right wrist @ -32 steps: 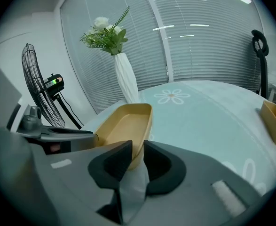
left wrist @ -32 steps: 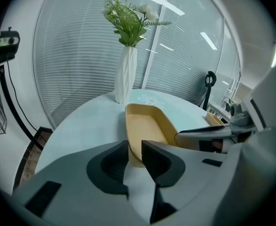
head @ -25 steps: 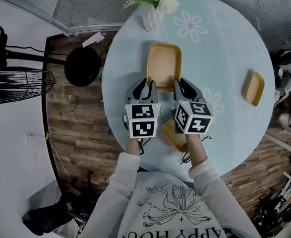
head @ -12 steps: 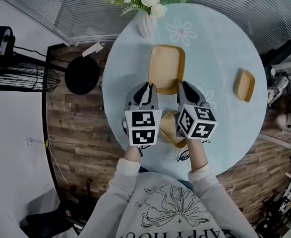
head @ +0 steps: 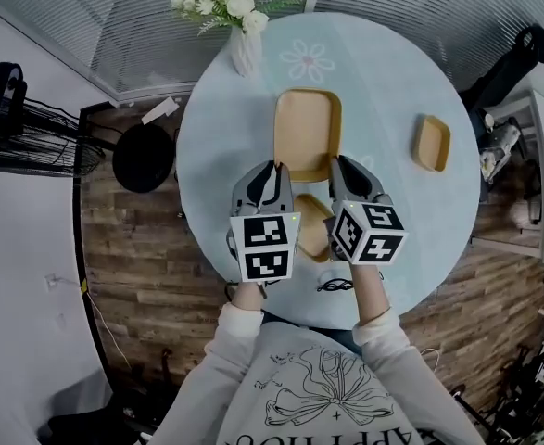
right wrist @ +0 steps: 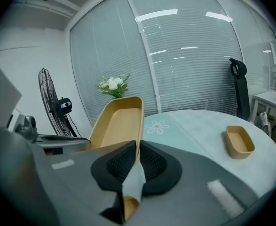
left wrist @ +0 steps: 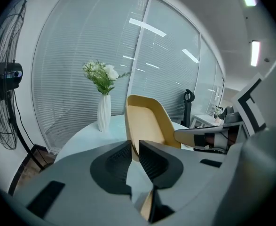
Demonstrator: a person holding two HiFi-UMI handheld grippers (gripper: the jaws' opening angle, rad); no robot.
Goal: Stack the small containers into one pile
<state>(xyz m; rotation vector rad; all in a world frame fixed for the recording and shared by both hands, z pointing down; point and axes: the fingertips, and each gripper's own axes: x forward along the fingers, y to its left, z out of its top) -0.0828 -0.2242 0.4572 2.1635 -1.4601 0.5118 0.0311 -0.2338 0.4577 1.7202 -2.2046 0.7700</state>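
A large yellow container (head: 307, 133) lies at the middle of the round table (head: 392, 82). My left gripper (head: 273, 167) is shut on its near left rim, and my right gripper (head: 338, 163) is shut on its near right rim. In the left gripper view the container (left wrist: 147, 121) rises beyond the left gripper (left wrist: 134, 147), whose pads pinch the wall. The right gripper view shows the same container (right wrist: 121, 121) with the right gripper (right wrist: 138, 147) clamped on its edge. A small yellow container (head: 313, 225) sits between the two grippers. Another small container (head: 431, 143) (right wrist: 239, 141) rests at the right.
A white vase of flowers (head: 244, 44) (left wrist: 104, 112) stands at the table's far left edge. A standing fan (head: 31, 137) and a round black base (head: 142, 156) are on the wooden floor to the left. Window blinds run behind the table.
Both grippers have closed on the large container's near rim. The small container, earlier partly hidden under the right gripper, now shows between the two grippers.
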